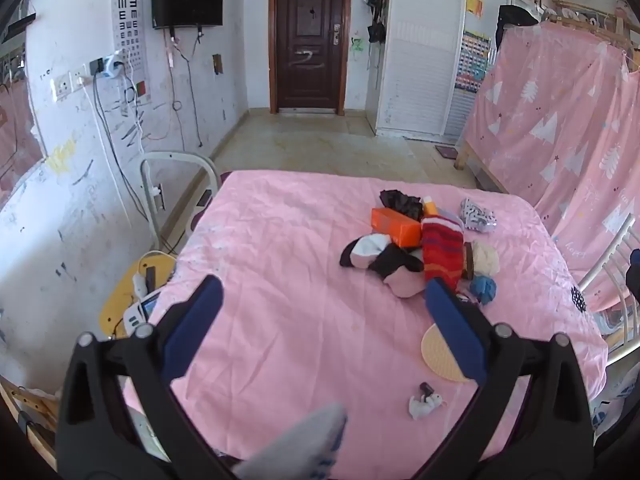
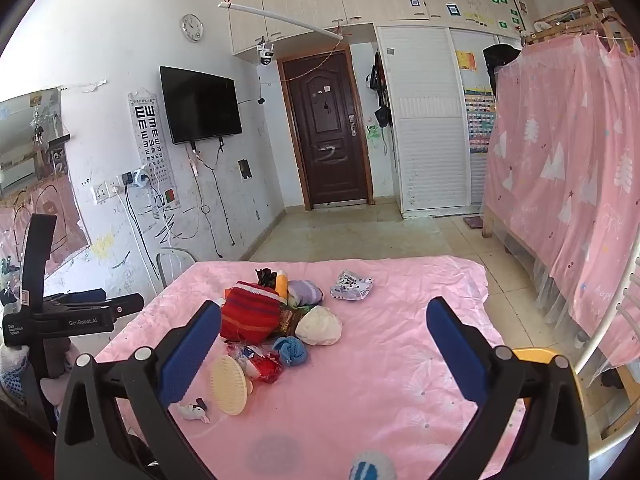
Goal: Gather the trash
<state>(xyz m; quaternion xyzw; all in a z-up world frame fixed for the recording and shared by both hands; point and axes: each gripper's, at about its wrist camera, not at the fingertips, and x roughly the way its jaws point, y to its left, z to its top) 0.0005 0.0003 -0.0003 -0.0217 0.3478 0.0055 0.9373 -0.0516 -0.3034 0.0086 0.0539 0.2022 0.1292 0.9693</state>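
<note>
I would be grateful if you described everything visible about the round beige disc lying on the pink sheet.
The round beige disc is flat and pale cream, its face covered in fine rows of bumps, plastic or rubber by its look. It lies flat near the front of the pink sheet, beside a red and white wrapper; whether they touch is unclear. In the left wrist view, one blue pad covers part of it.

Pink-sheeted bed (image 1: 280, 280) bearing a heap of socks (image 1: 440, 252), an orange box (image 1: 394, 226), a crumpled wrapper (image 1: 478, 216) and a round brush (image 1: 442, 356).
</note>
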